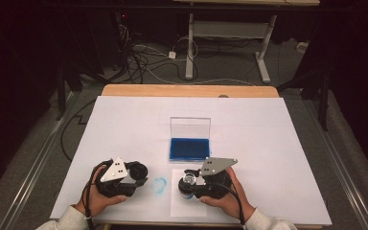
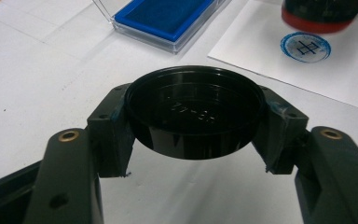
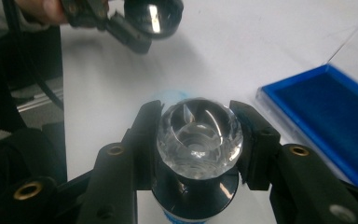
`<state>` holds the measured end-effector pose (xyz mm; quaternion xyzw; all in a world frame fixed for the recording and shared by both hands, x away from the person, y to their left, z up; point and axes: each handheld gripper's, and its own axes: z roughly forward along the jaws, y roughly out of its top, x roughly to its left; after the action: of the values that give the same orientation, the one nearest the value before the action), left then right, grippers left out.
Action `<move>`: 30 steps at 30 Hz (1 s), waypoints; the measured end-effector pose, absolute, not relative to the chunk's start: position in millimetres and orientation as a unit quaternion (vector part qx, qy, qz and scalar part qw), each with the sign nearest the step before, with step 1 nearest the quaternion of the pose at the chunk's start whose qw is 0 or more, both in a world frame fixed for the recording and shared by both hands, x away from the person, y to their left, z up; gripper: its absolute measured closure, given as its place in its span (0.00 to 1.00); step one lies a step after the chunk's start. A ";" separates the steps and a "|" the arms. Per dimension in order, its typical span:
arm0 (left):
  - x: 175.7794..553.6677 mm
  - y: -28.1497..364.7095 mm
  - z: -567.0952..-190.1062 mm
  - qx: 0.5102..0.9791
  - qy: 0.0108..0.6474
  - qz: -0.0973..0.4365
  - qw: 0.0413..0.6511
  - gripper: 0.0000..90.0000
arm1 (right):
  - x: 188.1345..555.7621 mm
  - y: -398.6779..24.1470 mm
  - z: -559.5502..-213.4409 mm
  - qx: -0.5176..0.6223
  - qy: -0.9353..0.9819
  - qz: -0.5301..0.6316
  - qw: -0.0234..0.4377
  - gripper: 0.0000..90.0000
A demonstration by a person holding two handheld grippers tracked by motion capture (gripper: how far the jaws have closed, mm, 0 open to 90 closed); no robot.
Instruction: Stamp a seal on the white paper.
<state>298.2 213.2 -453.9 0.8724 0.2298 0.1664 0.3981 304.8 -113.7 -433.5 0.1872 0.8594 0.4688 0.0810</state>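
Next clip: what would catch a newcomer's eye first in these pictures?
Probably the bright blue ink pad in its open clear case at the middle of the white table. Next, the right tongs shut on a stamp with a faceted clear knob, standing on a paper sheet near the front edge. To its left, the left tongs grip a round black cap above the table.

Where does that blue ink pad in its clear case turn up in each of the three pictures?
High view: the blue ink pad sits mid-table, just beyond the two grippers, its clear lid standing up behind it.
Left gripper view: top centre, beyond the held black cap.
Right gripper view: right edge, beside the held stamp.
Shared landmark: the white table sheet.
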 end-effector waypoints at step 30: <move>298.4 215.2 -455.6 0.874 0.230 0.164 0.396 0.41 | 317.1 -155.6 -397.2 0.213 0.832 0.493 0.140 0.63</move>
<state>298.4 215.2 -455.6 0.8736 0.2300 0.1640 0.3963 317.1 -155.6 -397.2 0.2134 0.8318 0.4928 0.1403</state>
